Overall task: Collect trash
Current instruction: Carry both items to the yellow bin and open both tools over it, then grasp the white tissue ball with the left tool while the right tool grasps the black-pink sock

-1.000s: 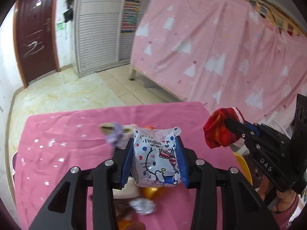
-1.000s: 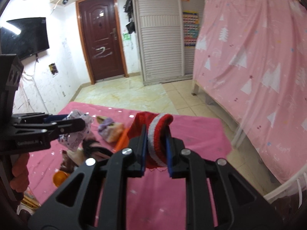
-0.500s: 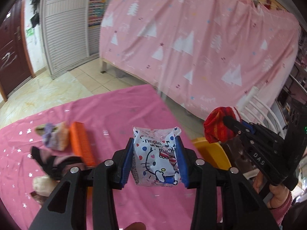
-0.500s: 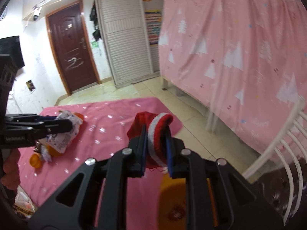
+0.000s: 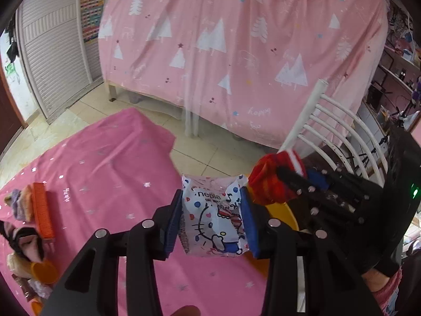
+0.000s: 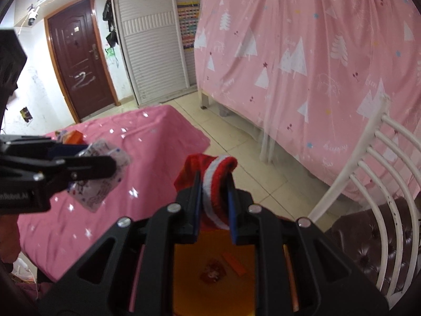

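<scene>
Moved: both grippers swung right off the pink table (image 5: 105, 163), now by the yellow bin (image 6: 210, 284); items stayed clamped.
Left gripper (image 5: 214, 210): tongs closed on tissue pack (image 5: 213, 218), held in air at table's right edge.
Right gripper (image 6: 213, 202): tongs narrow, pinching red sock (image 6: 215, 181) directly above bin opening.
Bin contents: orange strip (image 6: 234, 263) and reddish wrapper (image 6: 213, 273) on bottom, blurry.
Table leftovers: orange brush (image 5: 43, 210), small clutter at left edge, hard to identify.
Hidden: bin walls mostly behind gripper bodies; white chair (image 6: 373, 184) cut off at frame edge.
</scene>
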Available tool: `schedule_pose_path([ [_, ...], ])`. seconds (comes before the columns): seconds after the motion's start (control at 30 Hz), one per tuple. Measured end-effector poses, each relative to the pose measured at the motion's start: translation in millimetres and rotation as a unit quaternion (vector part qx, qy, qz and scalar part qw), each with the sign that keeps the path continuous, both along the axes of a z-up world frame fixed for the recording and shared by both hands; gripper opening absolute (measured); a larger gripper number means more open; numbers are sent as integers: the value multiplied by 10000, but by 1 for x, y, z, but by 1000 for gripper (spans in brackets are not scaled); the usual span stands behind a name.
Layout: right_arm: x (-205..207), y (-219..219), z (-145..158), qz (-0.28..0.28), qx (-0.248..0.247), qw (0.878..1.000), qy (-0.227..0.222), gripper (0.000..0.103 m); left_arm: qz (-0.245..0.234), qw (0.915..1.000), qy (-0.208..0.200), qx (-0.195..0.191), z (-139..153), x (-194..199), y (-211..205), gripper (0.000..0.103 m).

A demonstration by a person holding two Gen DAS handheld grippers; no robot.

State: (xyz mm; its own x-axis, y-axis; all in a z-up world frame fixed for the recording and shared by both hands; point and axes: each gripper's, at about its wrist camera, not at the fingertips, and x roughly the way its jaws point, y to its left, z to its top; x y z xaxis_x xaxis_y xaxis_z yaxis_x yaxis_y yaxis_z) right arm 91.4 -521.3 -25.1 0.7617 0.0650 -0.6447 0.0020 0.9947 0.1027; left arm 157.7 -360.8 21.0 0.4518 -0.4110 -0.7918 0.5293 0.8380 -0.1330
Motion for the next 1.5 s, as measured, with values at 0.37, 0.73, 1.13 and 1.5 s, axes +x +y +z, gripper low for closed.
schedule_pose_path([
  [0.37, -3, -14, -16, 38, 42, 9998, 194, 49, -124, 9998, -141, 115, -5, -6, -32, 65],
  [0.73, 3, 1, -12, 180, 20, 9996, 236, 49, 175, 9998, -92, 15, 0, 0, 3, 66],
  [1.13, 28, 68, 16, 777, -217, 9967, 56, 59, 692, 9970, -274, -221, 25, 11, 79, 66],
  [1.5, 50, 152, 23, 1592, -342, 9866, 90, 59, 1437, 9880, -548, -154, 41, 12, 183, 75],
])
